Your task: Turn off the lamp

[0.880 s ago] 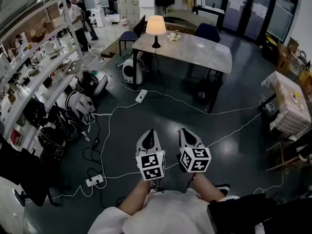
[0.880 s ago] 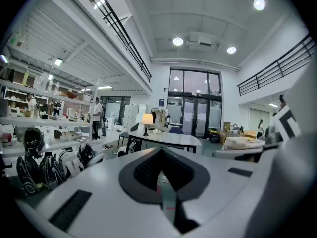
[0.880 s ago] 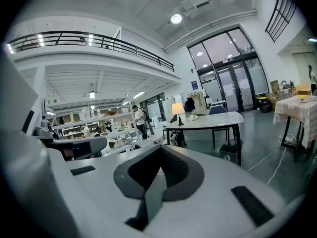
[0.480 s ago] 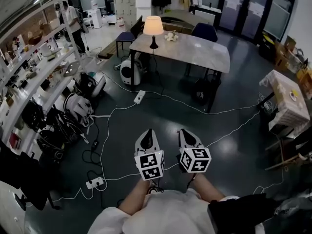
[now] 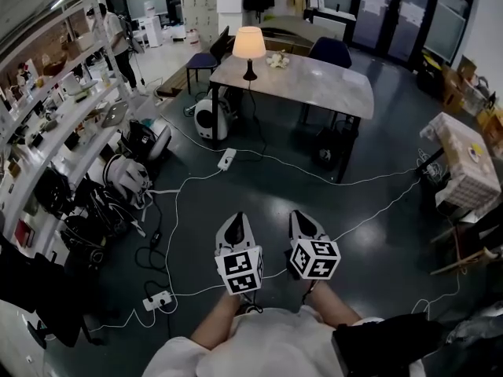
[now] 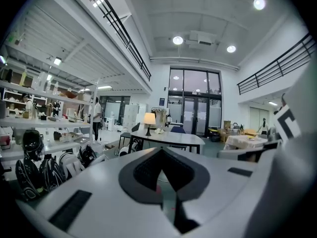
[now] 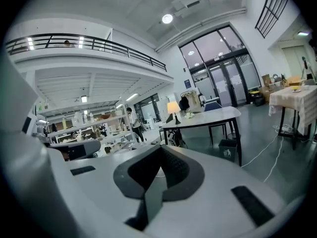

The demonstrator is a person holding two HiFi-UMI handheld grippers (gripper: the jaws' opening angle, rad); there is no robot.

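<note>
The left hand-held gripper (image 5: 237, 225) and the right hand-held gripper (image 5: 303, 220) sit side by side just in front of the person's body, above the dark floor (image 5: 377, 234). Each has its jaws pressed fully together and holds nothing. Beyond them, white cables (image 5: 259, 157) trail across the floor, and a power strip (image 5: 226, 158) lies short of the counter (image 5: 322, 83). The counter stands well apart from both grippers. The lamp (image 5: 250, 44) stands upright by the counter's left edge, its shade glowing. A blue chair (image 5: 334, 51) sits behind the far edge. Cluttered shelves (image 5: 55, 124) line the left side, and a person (image 5: 110, 26) stands at their far end.
</note>
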